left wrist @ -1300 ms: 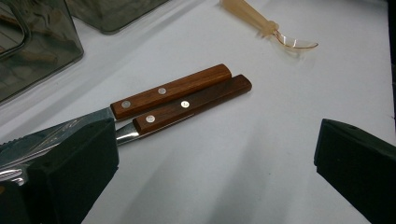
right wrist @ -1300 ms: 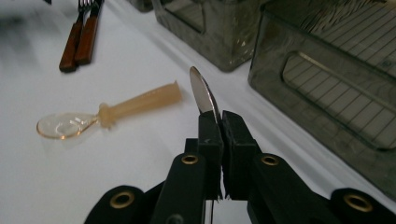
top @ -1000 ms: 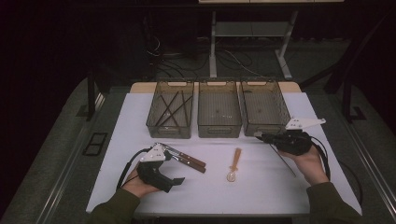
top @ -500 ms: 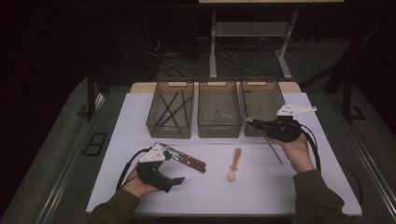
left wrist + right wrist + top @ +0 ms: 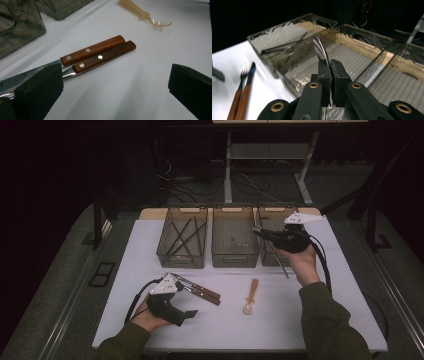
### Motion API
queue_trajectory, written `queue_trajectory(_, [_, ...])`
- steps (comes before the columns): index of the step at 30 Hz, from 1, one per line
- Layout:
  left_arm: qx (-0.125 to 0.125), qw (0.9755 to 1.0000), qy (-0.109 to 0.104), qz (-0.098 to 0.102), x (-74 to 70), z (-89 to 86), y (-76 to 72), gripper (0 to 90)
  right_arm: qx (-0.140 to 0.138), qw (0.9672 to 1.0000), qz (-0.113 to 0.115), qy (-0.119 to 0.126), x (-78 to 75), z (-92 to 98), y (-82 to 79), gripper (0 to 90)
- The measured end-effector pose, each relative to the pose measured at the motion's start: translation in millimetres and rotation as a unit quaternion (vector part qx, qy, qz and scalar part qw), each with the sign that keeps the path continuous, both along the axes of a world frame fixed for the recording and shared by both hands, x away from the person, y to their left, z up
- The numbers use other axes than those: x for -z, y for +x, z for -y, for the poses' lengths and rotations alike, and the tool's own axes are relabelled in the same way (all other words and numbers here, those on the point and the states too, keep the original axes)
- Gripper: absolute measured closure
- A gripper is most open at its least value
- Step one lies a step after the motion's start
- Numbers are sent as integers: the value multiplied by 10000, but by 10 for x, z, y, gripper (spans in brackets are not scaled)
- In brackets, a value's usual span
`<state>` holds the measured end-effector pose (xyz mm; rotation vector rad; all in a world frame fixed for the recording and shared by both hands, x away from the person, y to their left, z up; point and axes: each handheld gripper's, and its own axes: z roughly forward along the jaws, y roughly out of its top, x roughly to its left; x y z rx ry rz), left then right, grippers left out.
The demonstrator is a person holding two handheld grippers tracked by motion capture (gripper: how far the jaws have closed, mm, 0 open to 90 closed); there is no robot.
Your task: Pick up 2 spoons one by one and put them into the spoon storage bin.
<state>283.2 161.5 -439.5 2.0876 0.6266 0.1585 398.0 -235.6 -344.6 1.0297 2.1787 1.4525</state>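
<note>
My right gripper (image 5: 258, 230) (image 5: 329, 64) is raised in front of the right-hand bin (image 5: 272, 206) and is shut on a thin metal utensil (image 5: 281, 262). The utensil's shiny curved end (image 5: 321, 50) sticks out past the jaws, and its long handle hangs down toward the table. My left gripper (image 5: 184, 299) (image 5: 112, 75) rests on the white table with its jaws wide apart. It sits beside a wooden-handled knife (image 5: 93, 50) and fork (image 5: 105, 57), and its left jaw is over the knife's blade. Nothing is pressed between its jaws.
Three clear bins stand in a row at the back. The left bin (image 5: 181, 265) holds dark chopsticks (image 5: 284, 46), and I see nothing in the middle bin (image 5: 235, 265). An amber plastic spoon (image 5: 249, 299) (image 5: 147, 17) lies mid-table. Dark floor surrounds the table (image 5: 350, 285).
My right gripper has risen and moved away from me and to the left, toward the bins, carrying the metal utensil. The left gripper has stayed put.
</note>
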Motion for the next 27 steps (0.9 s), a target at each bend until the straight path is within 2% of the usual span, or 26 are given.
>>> queue_trajectory(11, [28,10000,0,23,1,-1,6,0,225,9997,9,87,-108,-246,360,867])
queue_trajectory(17, [76,10000,-20,10,-2,10,-6,0,315,9995,8,49,-150,-392,540,867])
queue_trajectory(22, [124,9999,-9,55,-2,12,-5,0,387,9992,46,89,-161,-503,661,867])
queue_trajectory(27, [131,9999,-10,65,-2,14,-6,0,457,9989,53,27,-145,-604,778,867])
